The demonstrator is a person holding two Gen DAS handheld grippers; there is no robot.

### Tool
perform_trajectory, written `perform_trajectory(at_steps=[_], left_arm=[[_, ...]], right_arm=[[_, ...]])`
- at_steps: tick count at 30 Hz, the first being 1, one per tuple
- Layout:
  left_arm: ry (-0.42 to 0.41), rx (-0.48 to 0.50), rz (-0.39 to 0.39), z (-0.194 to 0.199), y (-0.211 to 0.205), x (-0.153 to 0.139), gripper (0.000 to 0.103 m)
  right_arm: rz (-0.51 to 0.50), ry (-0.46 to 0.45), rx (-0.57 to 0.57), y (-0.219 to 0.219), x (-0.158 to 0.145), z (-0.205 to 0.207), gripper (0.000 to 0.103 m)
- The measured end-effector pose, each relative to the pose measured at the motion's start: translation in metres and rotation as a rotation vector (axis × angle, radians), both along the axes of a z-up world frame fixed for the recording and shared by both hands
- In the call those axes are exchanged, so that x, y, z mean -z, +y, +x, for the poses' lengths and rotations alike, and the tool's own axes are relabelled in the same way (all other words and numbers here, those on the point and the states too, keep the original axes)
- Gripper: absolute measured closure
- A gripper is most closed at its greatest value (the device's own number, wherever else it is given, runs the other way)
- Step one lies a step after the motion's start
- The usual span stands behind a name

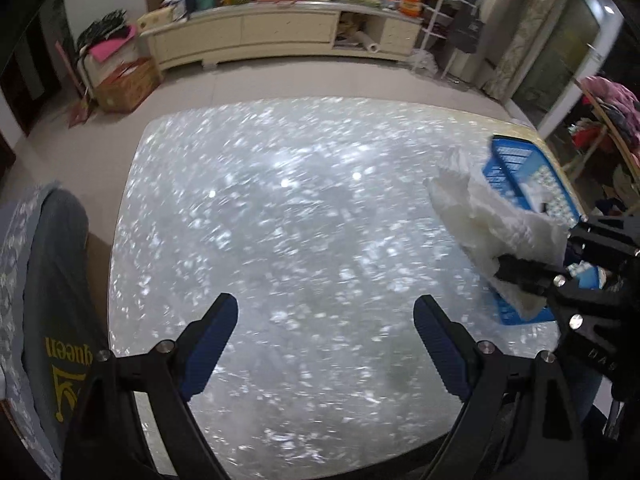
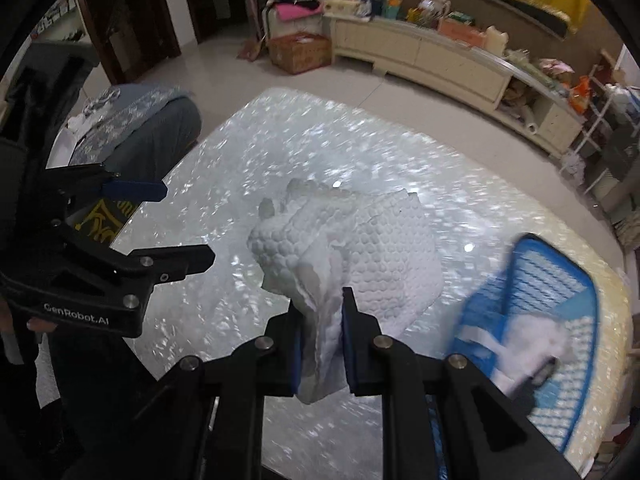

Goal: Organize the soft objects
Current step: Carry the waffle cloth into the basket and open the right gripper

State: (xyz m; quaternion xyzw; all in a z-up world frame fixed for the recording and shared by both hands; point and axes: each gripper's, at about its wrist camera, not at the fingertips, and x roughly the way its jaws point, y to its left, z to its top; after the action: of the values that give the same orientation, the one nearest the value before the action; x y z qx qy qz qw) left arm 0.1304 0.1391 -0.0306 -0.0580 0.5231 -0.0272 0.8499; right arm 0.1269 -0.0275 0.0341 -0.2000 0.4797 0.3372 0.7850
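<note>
Right tool (image 2: 320, 344) is clamped on a white embossed towel (image 2: 360, 248), which is held bunched above the tabletop (image 2: 240, 152). Blue basket (image 2: 560, 320) is seen just right of this tool, some white items inside. Left tool (image 1: 326, 344) is spread wide, nothing held, well left of the towel. Judged best: towel carried fully over the rim before release, trailing folds kept inside.
</note>
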Motion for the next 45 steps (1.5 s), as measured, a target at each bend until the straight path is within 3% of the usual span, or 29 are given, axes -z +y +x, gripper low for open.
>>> perform_trajectory(at_steps=[6, 15, 25, 30, 34, 40, 42, 45], left_arm=[[-0.045, 0.066, 0.001, 0.001, -0.042, -0.026, 0.014], [-0.046, 0.149, 0.016, 0.019, -0.099, -0.029, 0.015], [-0.012, 0.182, 0.071, 0.045, -0.136, -0.003, 0.014], [0.001, 0.189, 0.038, 0.053, -0.140, 0.015, 0.000], [0.008, 0.180, 0.037, 0.055, -0.141, 0.027, 0.000], [0.023, 0.172, 0.043, 0.056, -0.140, 0.040, 0.000], [0.015, 0.169, 0.049, 0.054, -0.141, 0.040, 0.000], [-0.008, 0.173, 0.037, 0.049, -0.142, 0.038, 0.000]], right_arm=[[0.021, -0.075, 0.081, -0.055, -0.032, 0.002, 0.088], [-0.005, -0.105, 0.216, -0.118, -0.027, 0.018, 0.088], [-0.081, -0.074, 0.287, -0.149, 0.021, 0.049, 0.088], [-0.102, -0.035, 0.266, -0.146, 0.048, 0.055, 0.087], [-0.093, 0.009, 0.264, -0.145, 0.064, 0.060, 0.085], [-0.096, 0.019, 0.261, -0.148, 0.067, 0.072, 0.077], [-0.114, 0.013, 0.256, -0.147, 0.068, 0.068, 0.071], [-0.099, 0.016, 0.260, -0.143, 0.065, 0.060, 0.052]])
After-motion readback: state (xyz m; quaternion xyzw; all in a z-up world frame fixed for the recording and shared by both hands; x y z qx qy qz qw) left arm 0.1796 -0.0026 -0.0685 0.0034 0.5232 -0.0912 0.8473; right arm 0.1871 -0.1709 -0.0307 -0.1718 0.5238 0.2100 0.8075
